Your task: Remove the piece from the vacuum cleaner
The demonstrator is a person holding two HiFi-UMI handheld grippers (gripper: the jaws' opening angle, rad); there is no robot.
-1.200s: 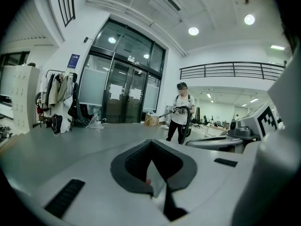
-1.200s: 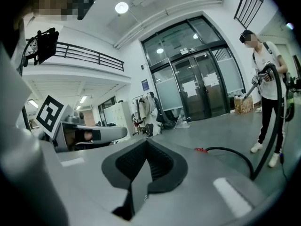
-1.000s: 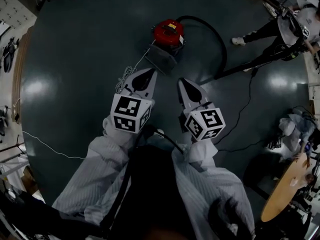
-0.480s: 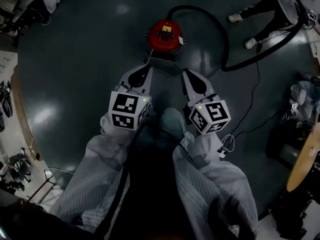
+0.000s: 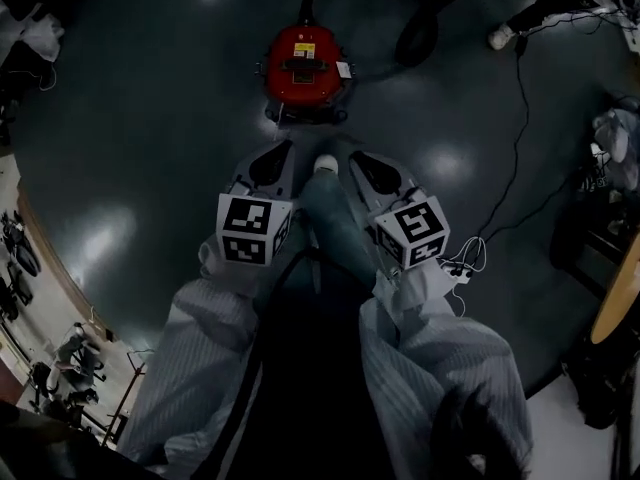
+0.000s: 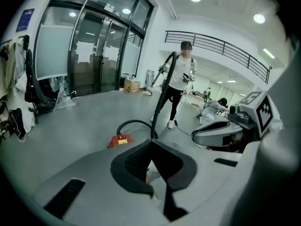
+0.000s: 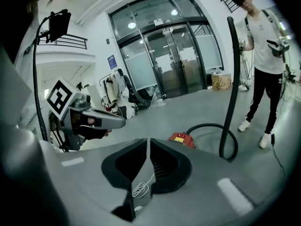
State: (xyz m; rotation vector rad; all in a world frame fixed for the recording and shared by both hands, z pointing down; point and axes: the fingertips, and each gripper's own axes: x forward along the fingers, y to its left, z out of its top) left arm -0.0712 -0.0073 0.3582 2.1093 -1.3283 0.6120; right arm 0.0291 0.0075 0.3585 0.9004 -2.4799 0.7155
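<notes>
The red vacuum cleaner [image 5: 305, 63] stands on the dark floor straight ahead of me, its black hose [image 5: 405, 13] looping off behind it to the right. Both of my grippers are held in the air short of it: the left gripper [image 5: 283, 150] and the right gripper [image 5: 353, 158], each with its jaws together and nothing between them. My foot [image 5: 325, 165] shows between them. From the left gripper [image 6: 151, 143] the vacuum cleaner [image 6: 121, 141] lies low and to the left; from the right gripper [image 7: 148, 141] the vacuum cleaner [image 7: 182, 139] is just right of the tips.
A person [image 7: 264, 55] stands beyond the vacuum and holds the hose's wand [image 7: 231, 79] upright. A black cable [image 5: 520, 118] runs across the floor to a white cord bundle [image 5: 465, 258] at my right. A coiled white cord [image 7: 139, 188] lies below the right gripper. Glass doors [image 6: 91, 55] stand behind.
I have walked closer to the vacuum cleaner, which now sits straight ahead of both grippers. My foot has stepped forward between them. Both grippers stayed shut.
</notes>
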